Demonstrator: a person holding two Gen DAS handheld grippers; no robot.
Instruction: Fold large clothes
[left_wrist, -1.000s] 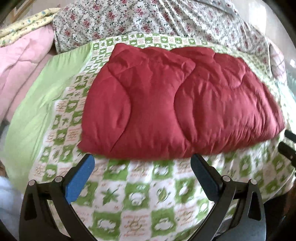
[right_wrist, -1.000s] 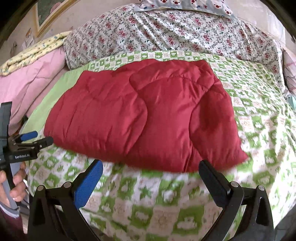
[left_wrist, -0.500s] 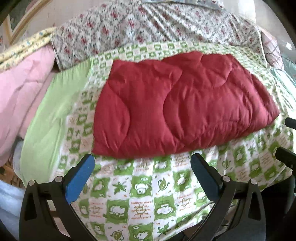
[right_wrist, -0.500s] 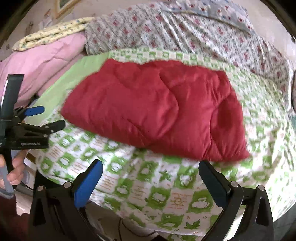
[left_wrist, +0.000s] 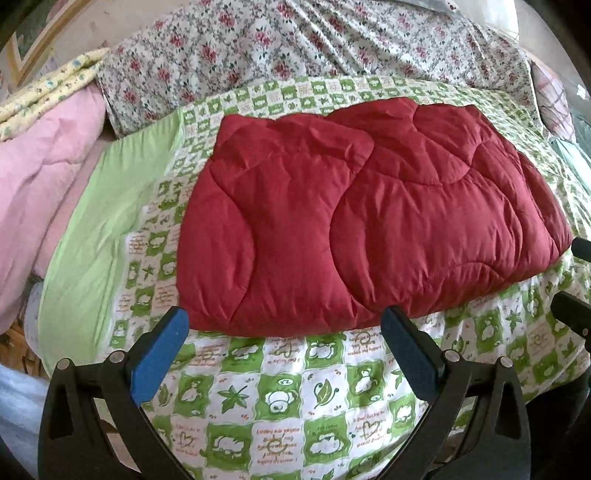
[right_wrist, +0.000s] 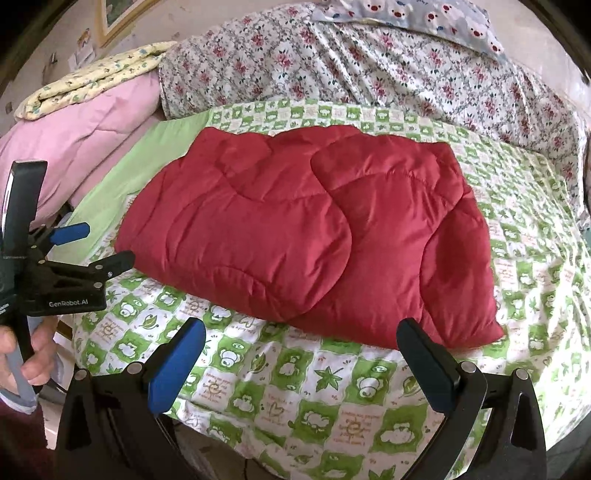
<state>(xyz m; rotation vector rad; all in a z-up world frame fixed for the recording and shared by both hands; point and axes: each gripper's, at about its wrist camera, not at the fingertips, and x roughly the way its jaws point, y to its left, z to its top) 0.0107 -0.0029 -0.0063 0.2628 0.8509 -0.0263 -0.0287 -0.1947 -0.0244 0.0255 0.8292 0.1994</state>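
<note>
Two claws: my left claw (left_wrist: 284, 334) and right claw (right_wrist: 301, 343) both hang spread wide and empty, short of the bed's near edge, gripping nothing.
Quilt: the red quilt (left_wrist: 354, 221) lies just ahead of both claws, its near hem between my left claw's pads (left_wrist: 162, 350), not touching them.
Why it lies so: I judge it already folded into a thick rectangle, layers stacked, and set flat mid-bed so it keeps its shape.
Why I hold back: with the pads apart and clear of the cloth, I read this as a pause over a finished or nearly finished fold.
Material: puffy padded fabric with a slight sheen, stitched in big curved channels, softly creased; it should compress readily and spring back.
Sheet: a green-and-white checked sheet (right_wrist: 332, 391) under it, thin, printed, lightly rumpled.
Beyond: a floral cover (right_wrist: 369, 66) heaped past the quilt; pink bedding (left_wrist: 40, 177) off to my left.
Left-hand view: from the right claw I see my left hand (right_wrist: 22, 354) gripping its handle.
</note>
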